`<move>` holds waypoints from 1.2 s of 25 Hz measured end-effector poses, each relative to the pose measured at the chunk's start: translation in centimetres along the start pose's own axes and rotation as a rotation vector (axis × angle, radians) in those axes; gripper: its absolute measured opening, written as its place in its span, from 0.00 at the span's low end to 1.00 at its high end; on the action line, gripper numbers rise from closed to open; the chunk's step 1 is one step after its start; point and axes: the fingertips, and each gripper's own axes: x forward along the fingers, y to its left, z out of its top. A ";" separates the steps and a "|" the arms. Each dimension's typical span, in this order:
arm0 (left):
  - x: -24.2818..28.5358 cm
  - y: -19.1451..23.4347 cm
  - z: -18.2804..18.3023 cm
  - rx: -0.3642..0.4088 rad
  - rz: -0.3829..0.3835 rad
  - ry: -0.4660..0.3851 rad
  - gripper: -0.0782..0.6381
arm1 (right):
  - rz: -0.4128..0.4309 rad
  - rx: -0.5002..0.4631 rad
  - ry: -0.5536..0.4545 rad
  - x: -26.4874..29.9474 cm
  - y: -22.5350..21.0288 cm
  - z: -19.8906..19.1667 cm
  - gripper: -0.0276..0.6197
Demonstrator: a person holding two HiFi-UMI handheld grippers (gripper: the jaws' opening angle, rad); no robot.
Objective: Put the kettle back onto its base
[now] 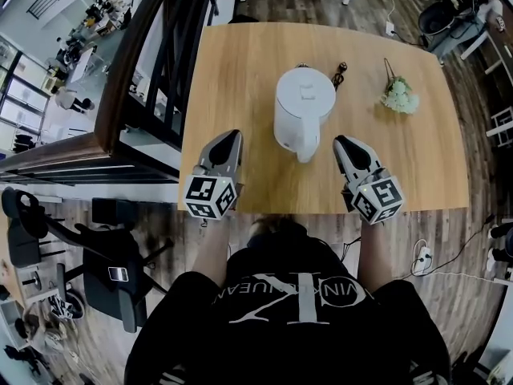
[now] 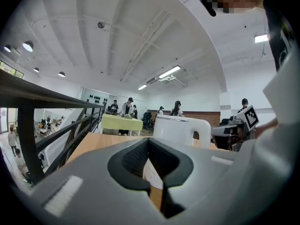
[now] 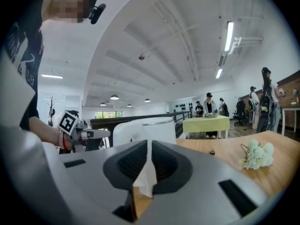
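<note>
We hold the left tongs (image 1: 231, 137) and right tongs (image 1: 342, 142) closed and empty by the desk's (image 1: 240, 62) near edge, flanking the kettle (image 1: 303, 103). It looks seated already, so next we simply withdraw.

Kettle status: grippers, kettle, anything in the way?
Left gripper and right gripper both shut, empty, either side of kettle. Kettle upright on table, handle toward person; base not made out. Flower bunch far right, not in the way.
</note>
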 end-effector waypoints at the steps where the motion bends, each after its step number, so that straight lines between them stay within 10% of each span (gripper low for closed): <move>1: 0.0 0.1 0.2 0.003 0.004 -0.005 0.13 | -0.001 -0.002 -0.001 0.1 0.0 0.1 0.10; 30: 1.6 0.7 4.3 0.089 0.034 -0.121 0.13 | -0.092 0.011 -0.094 0.5 -3.0 2.5 0.10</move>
